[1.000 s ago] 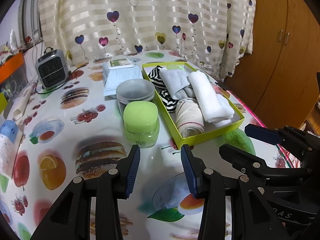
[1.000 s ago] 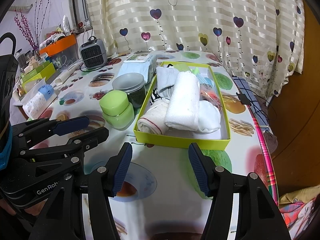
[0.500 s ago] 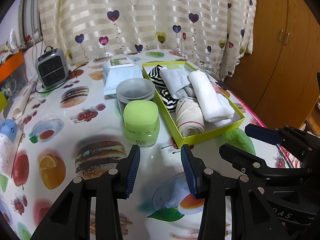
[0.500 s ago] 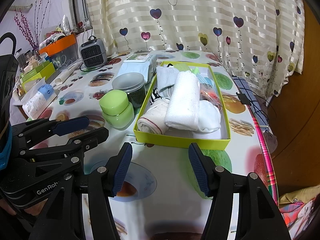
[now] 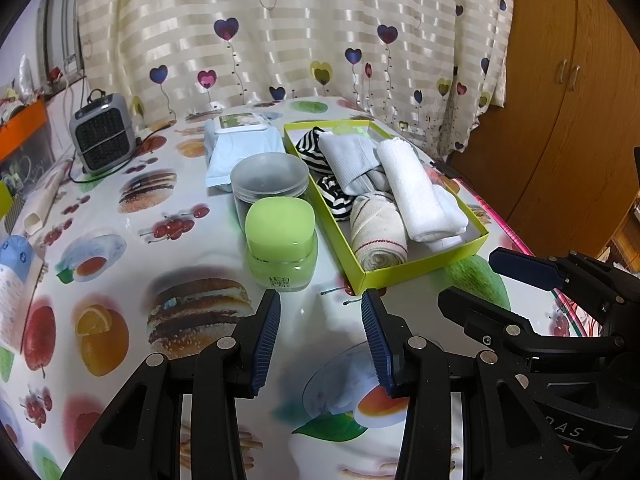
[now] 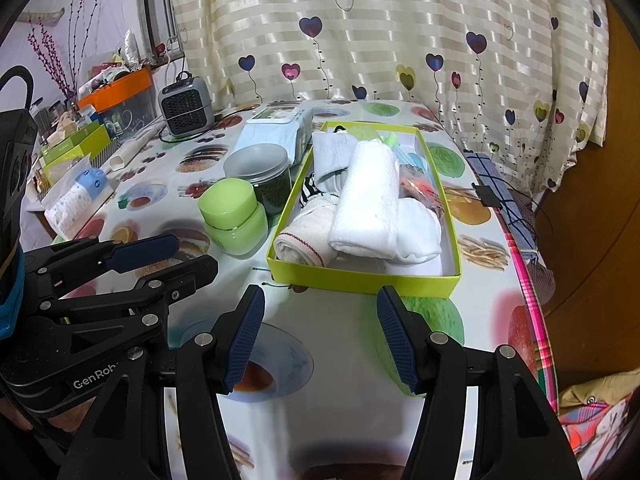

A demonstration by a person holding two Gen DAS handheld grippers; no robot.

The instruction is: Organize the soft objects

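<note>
Glossy oilcloth printed with fruit, burgers and teacups covers the desk (image 6: 352, 420), with a striped heart-pattern curtain (image 6: 400, 32) hanging behind it and a wooden wardrobe (image 5: 580, 100) off to the right. Toward the right side of the desk sits a shallow lime-green cardboard box (image 6: 360, 278), open-topped and rectangular. Packed inside it are the soft things: a rolled white towel (image 6: 366, 204) of nubbly terry, a cream rolled cloth with a red stitched stripe (image 5: 378, 236) lying against the towel at the near wall, a grey ribbed sock (image 5: 348, 156) behind them, and a black-and-white striped cloth (image 5: 334, 196) along the left wall. Just left of the box stand a squat green jar with a rounded square lid (image 5: 280, 240) and, behind it, a clear round container (image 5: 270, 178); a pale blue soft pack (image 5: 240, 148) lies farther back. A small grey heater (image 5: 102, 136) stands well apart at the far left. Bare oilcloth lies between the box's near wall and both claws. The left claw (image 5: 320, 340) and right claw (image 6: 320, 340) hover with blue ribbed pads spread moderately apart, nothing between them.
</note>
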